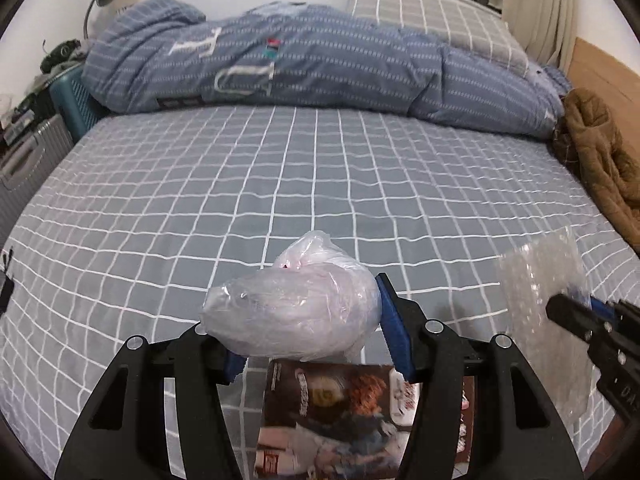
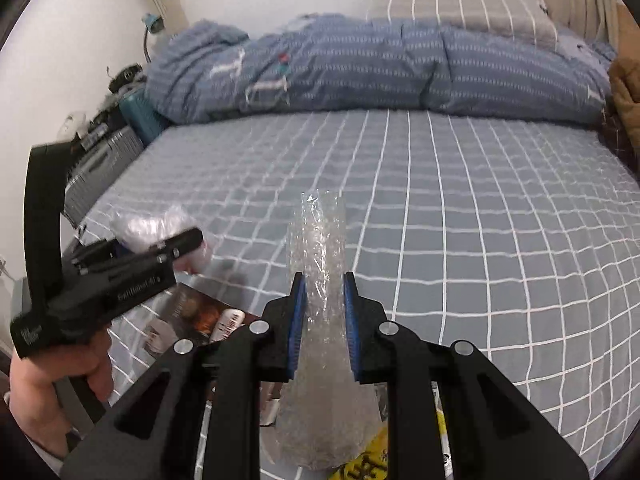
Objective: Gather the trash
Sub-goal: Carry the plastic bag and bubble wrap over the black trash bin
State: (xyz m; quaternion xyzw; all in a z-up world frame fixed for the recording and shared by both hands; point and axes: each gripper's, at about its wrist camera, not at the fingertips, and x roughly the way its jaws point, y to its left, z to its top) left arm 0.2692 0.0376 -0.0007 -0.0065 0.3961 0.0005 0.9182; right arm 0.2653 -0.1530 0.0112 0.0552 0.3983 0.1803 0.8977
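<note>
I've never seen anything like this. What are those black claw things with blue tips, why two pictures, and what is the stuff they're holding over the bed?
No robot here: a person carries a hand-held gripper in each hand, each with a camera looking along its two fingers. One picture comes from the left gripper, one from the right gripper. The left one clamps a crumpled plastic bag; the right one pinches a sheet of bubble wrap. You can see the person's hand on the left tool. Below is a bed with a checked sheet, a rolled blue duvet and a printed packet at the near edge.

Checked bed point(image 1: 280, 184) — rumpled duvet point(image 1: 320, 64), brown garment point(image 1: 600, 160), magazine point(image 1: 332, 408)
</note>
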